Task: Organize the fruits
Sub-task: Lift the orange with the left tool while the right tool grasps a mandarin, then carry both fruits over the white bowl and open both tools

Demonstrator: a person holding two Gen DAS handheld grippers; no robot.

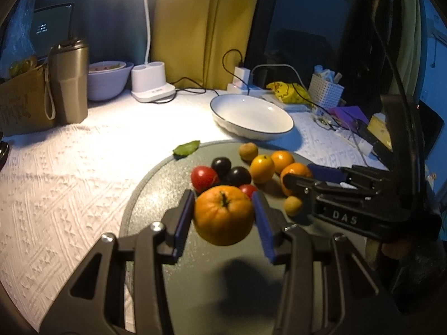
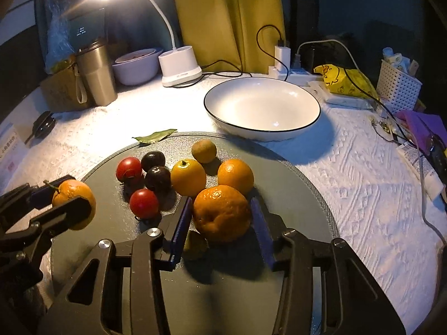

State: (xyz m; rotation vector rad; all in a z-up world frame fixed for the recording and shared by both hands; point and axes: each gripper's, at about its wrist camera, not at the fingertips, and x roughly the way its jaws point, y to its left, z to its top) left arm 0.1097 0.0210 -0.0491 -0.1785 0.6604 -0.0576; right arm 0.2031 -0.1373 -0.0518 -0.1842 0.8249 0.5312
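The left gripper holds an orange w/ a stem on top; its blue fingers press both sides, and the orange hangs a bit above the grey board. The right gripper has its fingers on each side of a bumpy orange that sits on the board; the left pad touches, the right pad looks very close, so I can't tell if it grips yet. The white bowl is at 12 o'clock from the right gripper, a bit toward 1, just past the board, and nothing is in it. I think both oranges go there next, and the right hand is nearer. Oranges are round, no long side, so any grip angle works. Other fruit at 10–11 o'clock: red tomatoes, dark plums, a yellow fruit.
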